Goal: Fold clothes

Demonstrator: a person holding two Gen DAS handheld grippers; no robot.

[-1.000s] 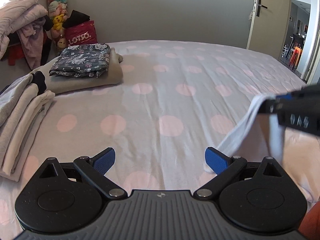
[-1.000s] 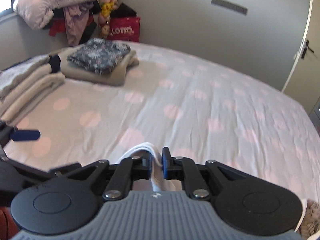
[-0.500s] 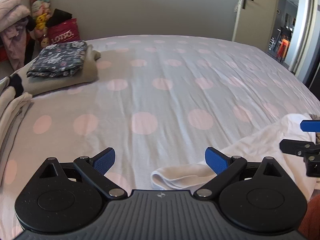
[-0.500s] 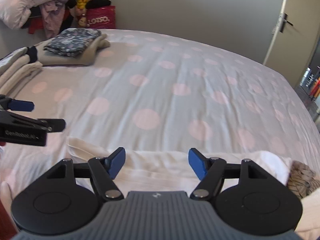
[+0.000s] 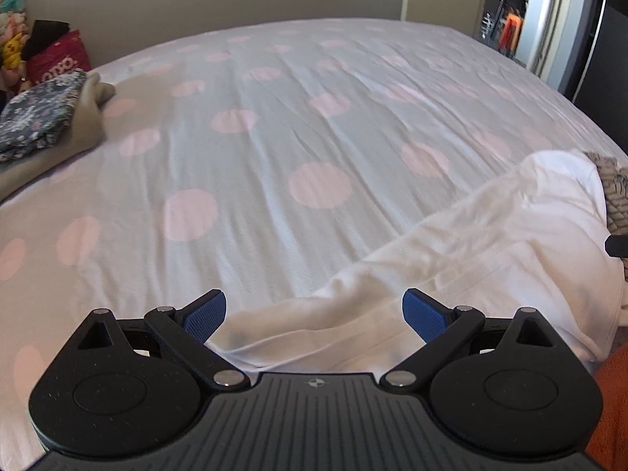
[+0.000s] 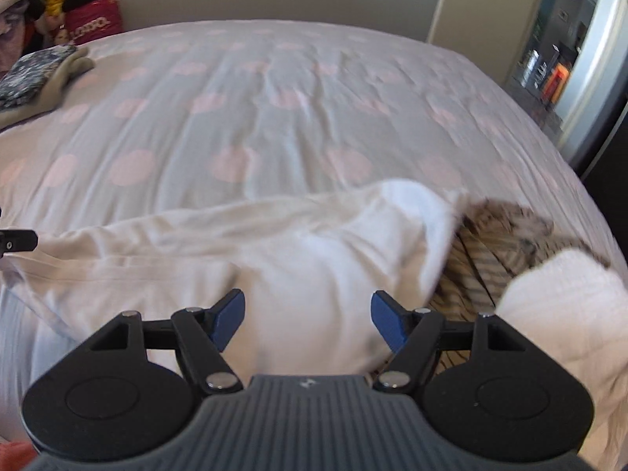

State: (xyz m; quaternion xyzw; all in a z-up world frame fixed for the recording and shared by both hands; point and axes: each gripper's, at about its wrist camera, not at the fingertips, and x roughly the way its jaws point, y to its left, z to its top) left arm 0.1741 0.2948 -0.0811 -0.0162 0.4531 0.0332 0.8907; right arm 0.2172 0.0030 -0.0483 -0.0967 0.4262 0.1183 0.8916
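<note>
A white garment (image 5: 490, 251) lies crumpled along the near edge of the bed, stretching from right to left. In the right wrist view the same white garment (image 6: 274, 259) fills the foreground. My left gripper (image 5: 314, 316) is open, hovering just above the garment's left end. My right gripper (image 6: 308, 322) is open above the garment's bulkier right part. Nothing sits between either pair of blue pads. A striped beige garment (image 6: 498, 239) pokes out from under the white one at the right.
The bed has a grey sheet with pink dots (image 5: 314, 117). A folded floral garment on a beige one (image 5: 43, 117) lies at the far left. A red bag and plush toys (image 6: 86, 19) stand by the wall. An open doorway (image 6: 549, 59) is at the right.
The right gripper opened and let go of the white garment, which dropped onto the bed. Both grippers swung rightward and lower over the garment.
</note>
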